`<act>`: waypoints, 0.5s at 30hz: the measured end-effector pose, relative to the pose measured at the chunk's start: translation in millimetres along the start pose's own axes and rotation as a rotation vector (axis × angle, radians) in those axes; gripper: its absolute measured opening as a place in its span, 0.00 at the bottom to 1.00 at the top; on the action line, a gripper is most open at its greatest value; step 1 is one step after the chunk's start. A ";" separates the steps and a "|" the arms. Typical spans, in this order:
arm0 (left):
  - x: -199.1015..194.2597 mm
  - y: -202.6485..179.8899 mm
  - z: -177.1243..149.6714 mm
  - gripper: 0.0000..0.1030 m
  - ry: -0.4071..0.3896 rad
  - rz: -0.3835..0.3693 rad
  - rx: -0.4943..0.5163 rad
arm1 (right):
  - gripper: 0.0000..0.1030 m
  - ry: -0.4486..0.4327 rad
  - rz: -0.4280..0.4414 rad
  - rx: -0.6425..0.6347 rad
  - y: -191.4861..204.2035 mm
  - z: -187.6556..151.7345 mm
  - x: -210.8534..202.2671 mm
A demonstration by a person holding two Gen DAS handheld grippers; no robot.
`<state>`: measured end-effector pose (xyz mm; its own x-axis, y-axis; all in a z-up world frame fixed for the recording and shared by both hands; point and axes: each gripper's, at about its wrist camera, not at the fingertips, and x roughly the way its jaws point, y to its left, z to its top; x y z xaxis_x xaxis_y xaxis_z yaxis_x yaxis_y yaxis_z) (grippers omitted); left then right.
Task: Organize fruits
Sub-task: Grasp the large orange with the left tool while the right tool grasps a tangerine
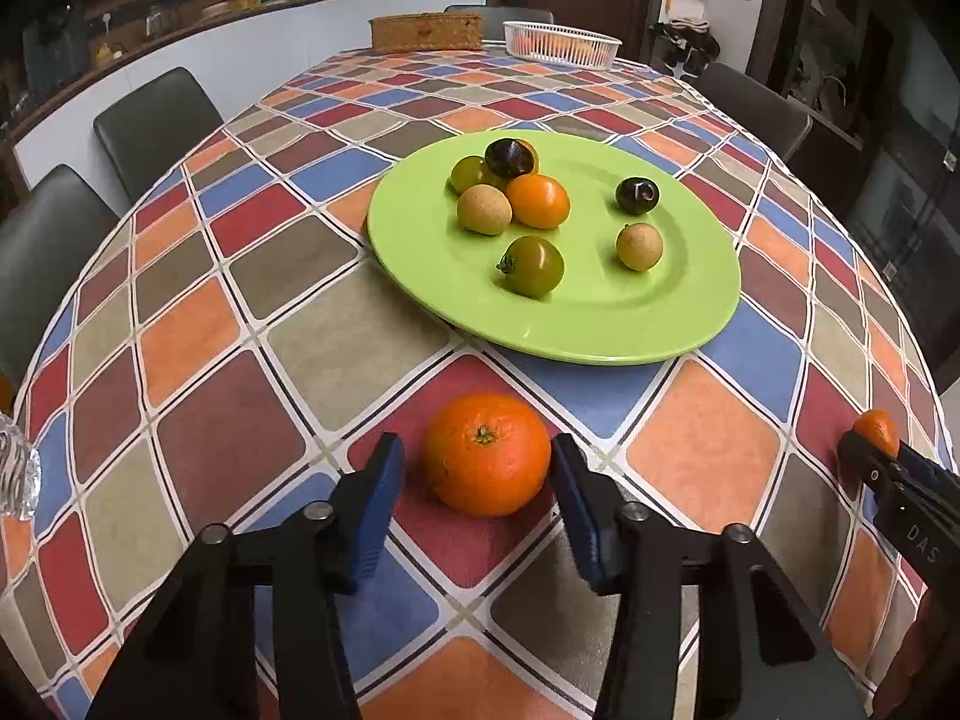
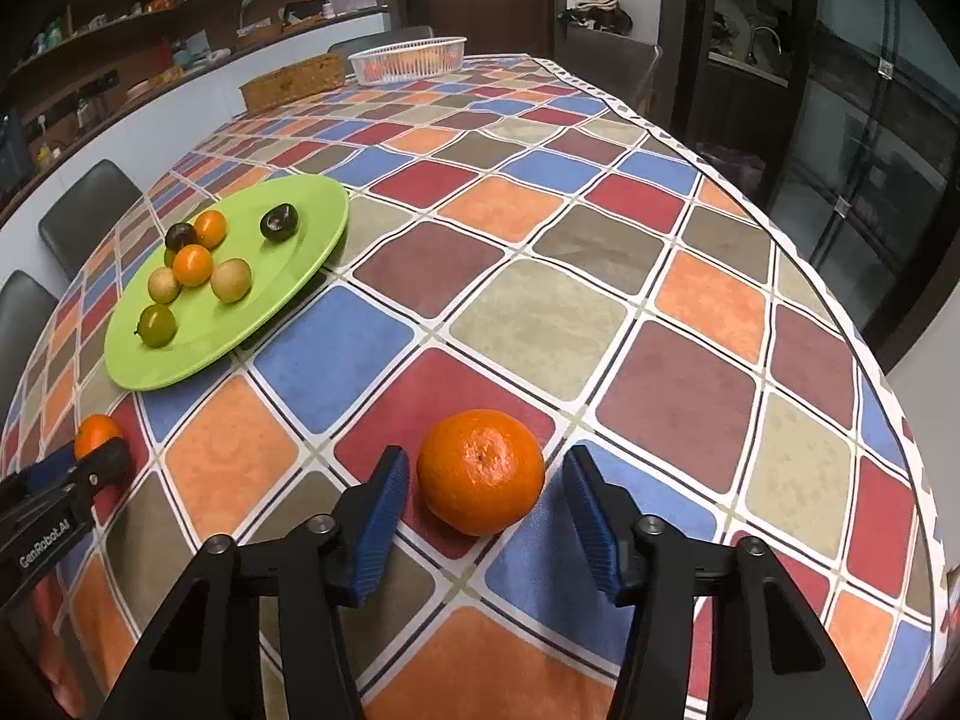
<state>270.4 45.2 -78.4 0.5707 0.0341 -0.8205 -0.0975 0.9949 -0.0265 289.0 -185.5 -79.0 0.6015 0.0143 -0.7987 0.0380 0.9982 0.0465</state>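
Note:
Two oranges lie on the checked tablecloth. In the left wrist view, my left gripper (image 1: 477, 459) is open around one orange (image 1: 486, 461), its blue pads on either side, the right pad about touching. In the right wrist view, my right gripper (image 2: 486, 474) is open around the other orange (image 2: 480, 471), small gaps on both sides. Each gripper also shows in the other view, the right gripper (image 1: 870, 456) and the left gripper (image 2: 90, 462). A green plate (image 1: 690, 300) holds several small fruits: green, tan, dark and orange ones. It also shows in the right wrist view (image 2: 240, 330).
A white plastic basket (image 1: 561, 43) and a woven box (image 1: 427, 31) stand at the table's far end. Dark chairs (image 1: 156, 120) line the left side. A clear glass object (image 1: 18, 474) sits at the left edge. The table's right edge (image 2: 840, 300) runs close by.

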 end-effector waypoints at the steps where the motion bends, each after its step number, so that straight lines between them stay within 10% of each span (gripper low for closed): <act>1: 0.6 -0.2 0.1 0.45 0.001 -0.005 0.001 | 0.46 0.004 0.002 -0.001 -0.1 0.3 1.2; 15: -12.8 -0.4 -2.9 0.39 -0.041 -0.011 0.019 | 0.40 -0.020 0.023 -0.033 1.7 1.1 -7.3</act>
<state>260.8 44.1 -69.6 0.6048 0.0270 -0.7959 -0.0756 0.9969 -0.0237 285.6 -183.9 -72.4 0.6177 0.0364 -0.7856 -0.0022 0.9990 0.0446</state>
